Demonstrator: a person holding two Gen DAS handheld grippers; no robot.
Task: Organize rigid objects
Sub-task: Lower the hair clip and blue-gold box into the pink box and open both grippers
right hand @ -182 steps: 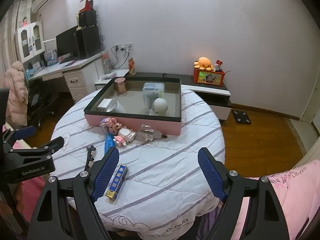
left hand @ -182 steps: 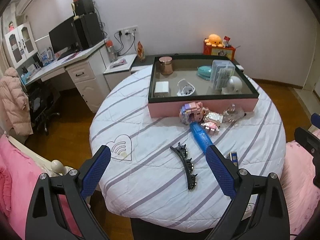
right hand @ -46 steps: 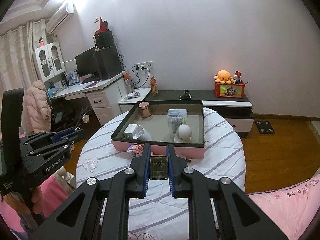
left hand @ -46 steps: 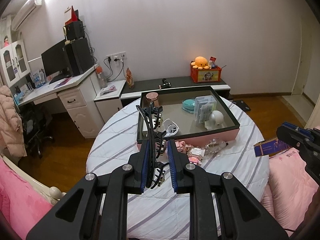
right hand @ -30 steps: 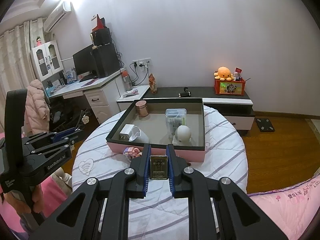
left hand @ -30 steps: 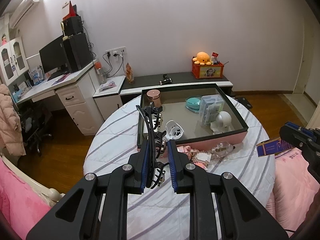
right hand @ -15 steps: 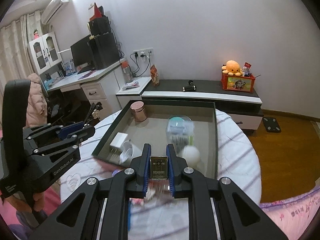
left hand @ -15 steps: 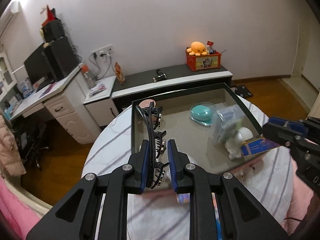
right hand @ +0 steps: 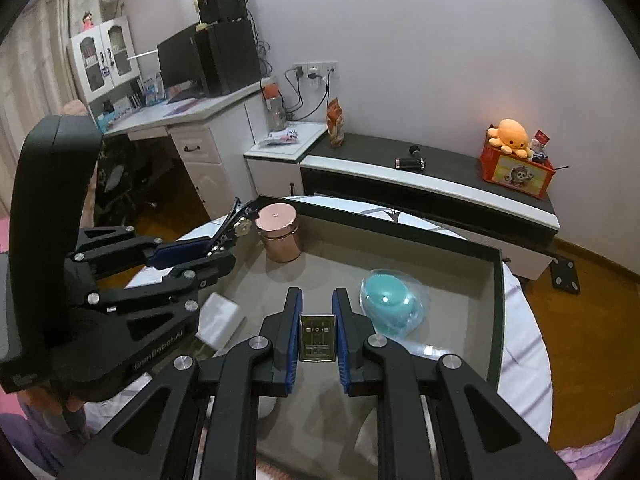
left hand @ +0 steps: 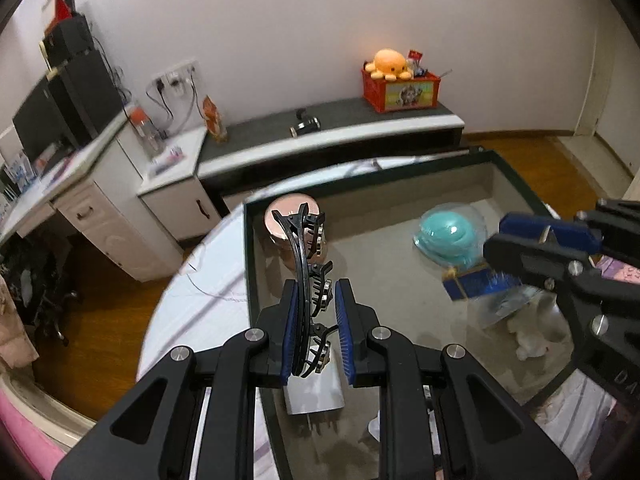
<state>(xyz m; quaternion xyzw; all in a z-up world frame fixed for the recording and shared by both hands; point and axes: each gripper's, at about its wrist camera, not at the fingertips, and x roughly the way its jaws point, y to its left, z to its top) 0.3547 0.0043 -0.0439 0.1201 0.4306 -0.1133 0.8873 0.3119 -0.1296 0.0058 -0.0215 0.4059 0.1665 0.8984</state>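
Two light, stiff things are being held over the tray: a toothed black hair clip, clamped near its lower end by the left gripper, long axis pointing away toward the copper tin; a small blue box, end-on, is being pinched by the right gripper beside the teal case.

orange octopus plush | red crate | monitor | white desk
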